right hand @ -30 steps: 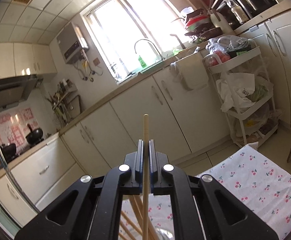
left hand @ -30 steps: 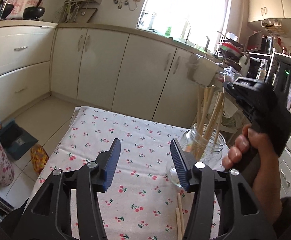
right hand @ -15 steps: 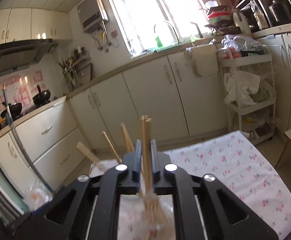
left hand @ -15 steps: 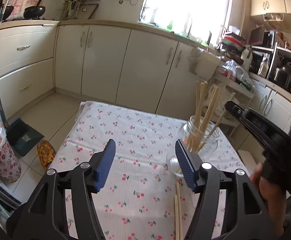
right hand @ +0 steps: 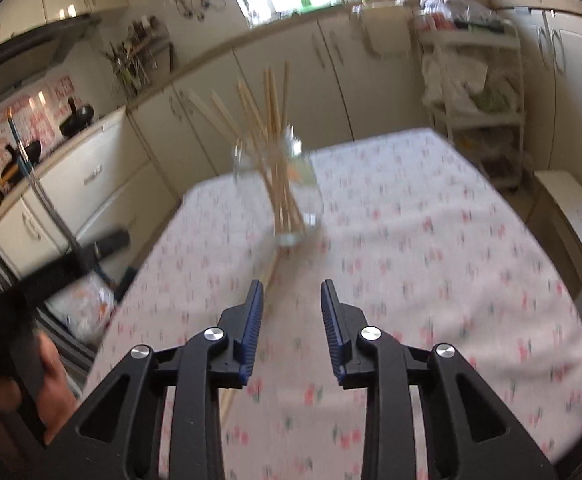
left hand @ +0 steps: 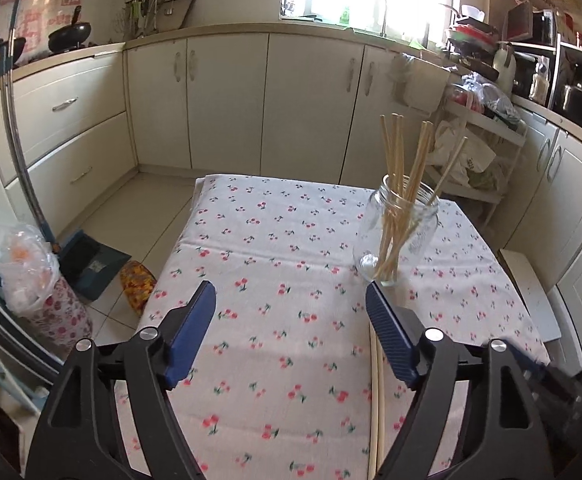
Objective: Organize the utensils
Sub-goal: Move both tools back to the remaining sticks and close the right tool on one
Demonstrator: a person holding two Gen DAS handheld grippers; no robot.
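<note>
The left tool [left hand: 289, 306] is spread wide, holding nothing; the right tool [right hand: 292, 308] is parted and bare; ahead of both, the jar [left hand: 397, 232] of chopsticks [left hand: 399, 160] stands on the worktop [left hand: 275, 248]; two loose chopsticks [left hand: 374, 400] lie under the left tool's right finger.

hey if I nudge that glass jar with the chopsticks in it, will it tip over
Possibly. The glass jar stands upright on soft cloth, and the chopsticks rise well above its rim, leaning outward, so it is probably top-heavy. Clear glass is likely slippery and breakable.

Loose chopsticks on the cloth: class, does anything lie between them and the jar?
Nothing visible does. The chopsticks lie on bare cloth just short of the jar; both grippers, left and right, are open.
</note>
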